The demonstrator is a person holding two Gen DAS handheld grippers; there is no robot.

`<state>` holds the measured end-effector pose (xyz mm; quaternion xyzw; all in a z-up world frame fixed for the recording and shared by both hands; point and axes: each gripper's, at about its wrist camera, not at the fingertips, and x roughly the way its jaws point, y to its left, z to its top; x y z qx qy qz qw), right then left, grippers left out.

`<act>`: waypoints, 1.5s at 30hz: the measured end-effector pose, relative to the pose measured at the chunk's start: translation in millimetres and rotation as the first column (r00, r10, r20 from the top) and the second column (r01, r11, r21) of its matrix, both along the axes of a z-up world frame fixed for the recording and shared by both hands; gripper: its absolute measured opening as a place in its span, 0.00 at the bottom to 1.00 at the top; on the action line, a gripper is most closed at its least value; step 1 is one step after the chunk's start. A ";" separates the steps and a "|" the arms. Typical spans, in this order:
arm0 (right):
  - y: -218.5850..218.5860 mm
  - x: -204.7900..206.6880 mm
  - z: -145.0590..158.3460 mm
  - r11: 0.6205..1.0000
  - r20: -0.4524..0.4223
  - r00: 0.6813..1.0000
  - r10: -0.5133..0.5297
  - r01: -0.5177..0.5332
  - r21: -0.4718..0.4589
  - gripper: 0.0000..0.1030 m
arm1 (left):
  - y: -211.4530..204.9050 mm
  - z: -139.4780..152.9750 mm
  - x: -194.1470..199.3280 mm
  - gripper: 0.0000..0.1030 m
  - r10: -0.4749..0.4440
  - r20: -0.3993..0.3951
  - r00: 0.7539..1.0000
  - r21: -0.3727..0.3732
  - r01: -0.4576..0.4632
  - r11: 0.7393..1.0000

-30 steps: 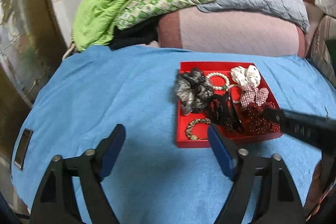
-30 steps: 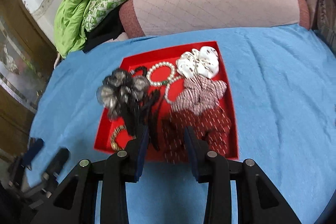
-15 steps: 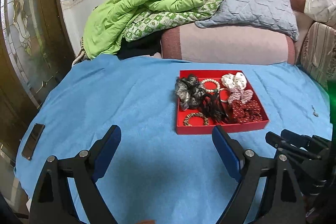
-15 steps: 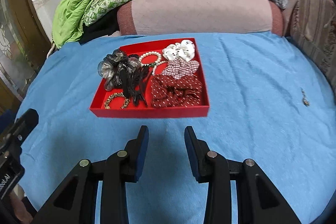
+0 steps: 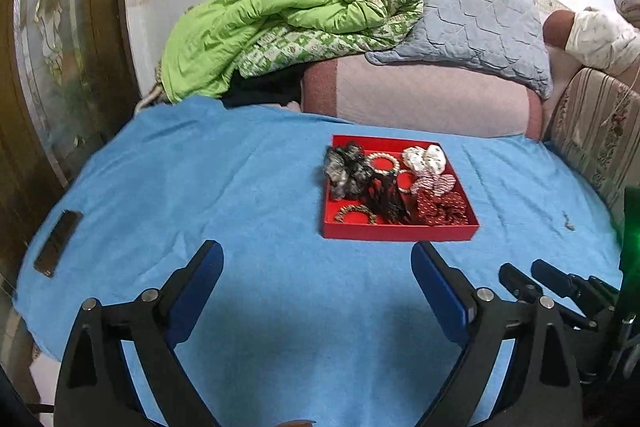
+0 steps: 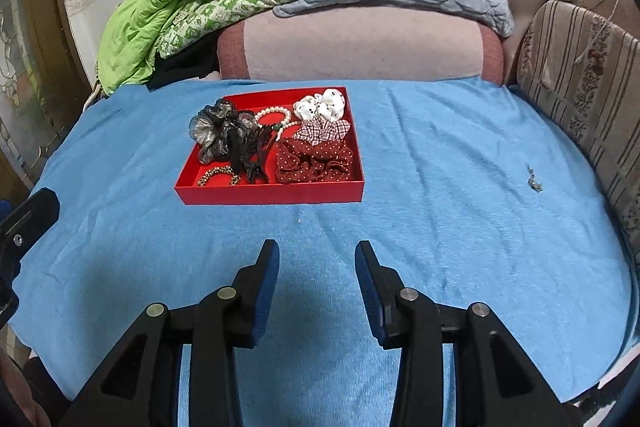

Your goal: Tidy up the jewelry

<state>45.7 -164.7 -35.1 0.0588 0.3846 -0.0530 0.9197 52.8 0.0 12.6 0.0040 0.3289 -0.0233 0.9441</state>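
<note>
Tools had both drawn back from the tray [image 6: 272,193], which sat apart from them on the blue bed cover [image 6: 440,227]. Left tool [image 5: 316,267] and right tool [image 6: 316,267] were empty, jaws opening. Every piece lay inside, so sorting looked finished.

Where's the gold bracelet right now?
In both views the gold bracelet lies in the red tray's near-left corner, beside the black hair clips, below the grey scrunchie.

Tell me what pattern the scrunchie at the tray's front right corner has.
Dark red with small white dots; clearest in the right wrist view.
</note>
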 end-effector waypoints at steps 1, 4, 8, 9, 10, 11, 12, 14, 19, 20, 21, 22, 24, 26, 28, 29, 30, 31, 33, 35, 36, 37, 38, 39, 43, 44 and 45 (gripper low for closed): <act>1.1 -1.8 1.1 1.000 0.003 1.000 0.001 -0.001 -0.005 0.42 | 1.4 -1.3 -0.3 0.92 -0.004 -0.009 1.000 -0.014 0.004 1.000; 5.8 -5.9 4.2 1.000 0.011 1.000 0.005 -0.005 -0.016 0.42 | 3.5 -4.4 -0.4 0.92 -0.002 -0.028 1.000 -0.024 0.002 1.000; 10.0 -9.5 6.8 1.000 0.017 1.000 0.011 -0.011 -0.023 0.44 | 0.4 -5.0 -5.5 0.92 -0.024 -0.027 0.999 -0.011 0.024 1.000; 10.2 -10.0 7.1 1.000 0.018 1.000 0.012 -0.011 -0.022 0.44 | -0.6 -4.9 -6.5 0.92 -0.030 -0.026 0.999 -0.009 0.030 1.000; 10.2 -10.4 7.2 1.000 0.018 1.000 0.012 -0.011 -0.021 0.45 | -2.4 -4.8 -7.9 0.92 -0.041 -0.026 0.999 -0.007 0.041 0.999; 10.7 -10.8 7.3 1.000 0.018 1.000 0.011 -0.011 -0.020 0.46 | -3.7 -4.5 -8.6 0.92 -0.048 -0.026 0.998 -0.006 0.048 0.999; 10.7 -10.8 7.2 1.000 0.018 1.000 0.010 -0.010 -0.022 0.46 | -5.4 -4.2 -9.7 0.92 -0.057 -0.025 0.998 -0.005 0.057 0.998; 10.9 -11.2 7.5 1.000 0.018 1.000 0.010 -0.010 -0.022 0.46 | -7.8 -3.4 -10.4 0.92 -0.066 -0.023 0.998 -0.001 0.066 0.998; 11.4 -12.9 8.4 1.000 0.019 1.000 0.003 -0.003 -0.022 0.46 | -11.0 -2.4 -11.5 0.92 -0.082 -0.027 0.996 -0.005 0.081 0.997; 11.4 -12.9 8.3 1.000 0.019 1.000 0.003 -0.003 -0.020 0.46 | -11.0 -2.5 -11.4 0.92 -0.083 -0.027 0.996 -0.006 0.082 0.997; 11.4 -12.9 8.3 1.000 0.019 1.000 0.003 -0.003 -0.020 0.46 | -11.2 -2.4 -11.6 0.92 -0.083 -0.029 0.996 -0.006 0.083 0.997; 11.1 -12.7 8.1 1.000 0.019 1.000 0.004 -0.003 -0.021 0.46 | -11.6 -2.6 -11.5 0.92 -0.083 -0.030 0.996 -0.005 0.083 0.997; 11.5 -13.0 8.1 1.000 0.017 1.000 0.004 -0.004 -0.021 0.46 | -12.1 -2.6 -11.6 0.92 -0.081 -0.031 0.996 -0.002 0.081 0.997; 11.3 -13.3 7.8 1.000 0.015 1.000 0.003 -0.003 -0.019 0.46 | -12.6 -2.8 -11.8 0.92 -0.080 -0.031 0.996 0.001 0.080 0.997; 11.0 -13.6 7.2 1.000 0.014 1.000 0.003 -0.002 -0.019 0.46 | -12.4 -2.9 -11.7 0.92 -0.082 -0.032 0.996 -0.003 0.082 0.997; 10.9 -13.8 6.8 1.000 0.014 1.000 0.002 -0.002 -0.018 0.46 | -12.7 -3.2 -11.9 0.92 -0.081 -0.033 0.996 -0.002 0.081 0.997; 10.8 -13.5 6.8 1.000 0.013 1.000 0.001 -0.001 -0.018 0.46 | -12.7 -3.3 -11.9 0.92 -0.081 -0.033 0.996 -0.001 0.081 0.997; 10.3 -13.3 5.9 1.000 0.012 1.000 0.000 0.000 -0.016 0.46 | -13.0 -4.0 -12.0 0.92 -0.082 -0.035 0.996 0.001 0.082 0.997; 10.0 -13.6 5.4 1.000 0.011 1.000 -0.002 0.003 -0.015 0.46 | -13.5 -5.4 -12.3 0.92 -0.080 -0.037 0.996 0.002 0.081 0.997; 9.9 -12.9 4.5 1.000 0.009 1.000 -0.003 0.003 -0.014 0.46 | -13.3 -6.4 -12.2 0.92 -0.083 -0.040 0.996 0.005 0.083 0.997; 9.7 -12.6 4.2 1.000 0.008 1.000 -0.003 0.003 -0.013 0.46 | -13.0 -6.9 -11.9 0.92 -0.084 -0.041 0.996 0.004 0.084 0.996; 9.5 -12.3 4.0 1.000 0.008 1.000 -0.003 0.003 -0.013 0.46 | -13.1 -7.8 -11.8 0.92 -0.084 -0.043 0.996 0.005 0.085 0.996; 9.6 -12.3 4.0 1.000 0.007 1.000 -0.003 0.003 -0.013 0.46 | -13.1 -8.4 -11.8 0.92 -0.085 -0.044 0.995 0.006 0.086 0.996; 9.4 -12.4 4.4 1.000 0.008 1.000 -0.003 0.003 -0.013 0.46 | -13.3 -8.9 -10.7 0.92 -0.085 -0.046 0.995 0.008 0.086 0.996; 9.2 -12.3 3.6 1.000 0.006 1.000 -0.004 0.004 -0.013 0.46 | -13.5 -11.5 -9.0 0.92 -0.089 -0.055 0.994 0.008 0.090 0.996; 8.8 -12.1 2.5 1.000 0.004 1.000 -0.004 0.004 -0.012 0.46 | -13.9 -12.1 -8.5 0.92 -0.090 -0.059 0.994 0.007 0.091 0.996; 8.6 -11.9 1.4 1.000 0.003 1.000 -0.004 0.004 -0.011 0.46 | -14.4 -13.0 -8.2 0.92 -0.091 -0.062 0.994 0.006 0.091 0.996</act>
